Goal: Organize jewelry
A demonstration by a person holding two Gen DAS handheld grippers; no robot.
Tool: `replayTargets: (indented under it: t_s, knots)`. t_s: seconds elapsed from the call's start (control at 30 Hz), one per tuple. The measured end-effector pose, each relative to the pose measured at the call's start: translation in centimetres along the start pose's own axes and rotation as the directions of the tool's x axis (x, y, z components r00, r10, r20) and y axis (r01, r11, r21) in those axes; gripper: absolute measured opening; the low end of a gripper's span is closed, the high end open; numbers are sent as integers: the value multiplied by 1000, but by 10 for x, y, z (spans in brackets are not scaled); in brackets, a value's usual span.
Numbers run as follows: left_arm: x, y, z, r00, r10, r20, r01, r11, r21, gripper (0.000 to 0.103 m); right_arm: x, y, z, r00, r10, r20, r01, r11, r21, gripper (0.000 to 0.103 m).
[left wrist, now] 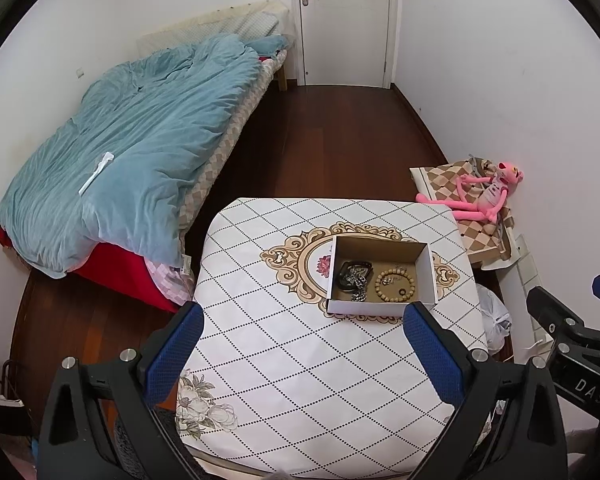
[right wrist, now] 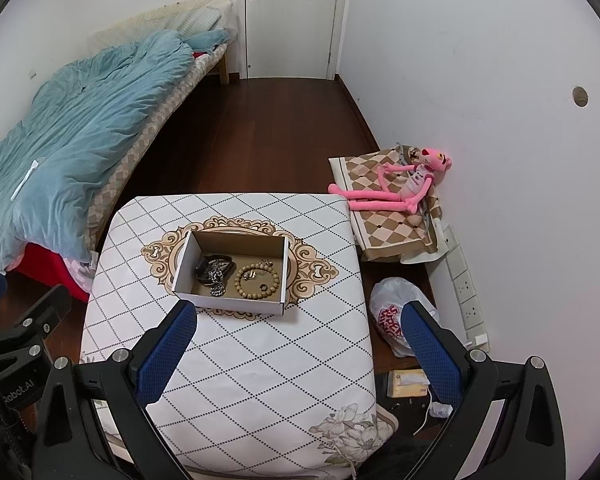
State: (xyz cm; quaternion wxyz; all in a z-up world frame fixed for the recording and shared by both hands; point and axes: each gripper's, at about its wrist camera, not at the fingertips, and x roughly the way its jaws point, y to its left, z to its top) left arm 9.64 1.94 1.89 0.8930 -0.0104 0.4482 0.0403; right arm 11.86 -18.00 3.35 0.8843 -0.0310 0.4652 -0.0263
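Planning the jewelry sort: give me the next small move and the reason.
Probably bring the right gripper forward and down toward the box, aiming at the bead bracelet. Both grippers are open and empty, held back from the box, and the bracelet lies apart from the tangled chain.

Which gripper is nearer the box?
Roughly equal; maybe the left gripper, whose right finger overlaps the box corner. The right gripper sits back, box ahead-left.
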Motion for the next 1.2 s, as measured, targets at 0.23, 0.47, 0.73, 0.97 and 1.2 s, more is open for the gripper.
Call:
replayTargets:
  t_s: [0.23,0.47,0.73,0.97,1.2]
  knots:
    - [2,1,-2,1000,-4,-3,4,1000,1,102,1,1,0,1000,-3,0,3,1000,-4,103]
    - [2,1,-2,1000,-2,-3,2,1000,0,102,2,2,-2,1000,-3,-1,3,1000,-5,103]
    - [2,0,-2,1000,-1,-4,1,1000,1,102,2,3,-3,1000,-3,-2,3,1000,-9,103]
    - [2,0,-3,1000,-2,-3,2,1000,2,102,2,3,-3,1000,-3,-3,3,1000,-8,103]
    - [3,-3,-3,1000,-9,-7,9,1000,0,102,3,3,-4,1000,-3,-6,3,1000,-9,103]
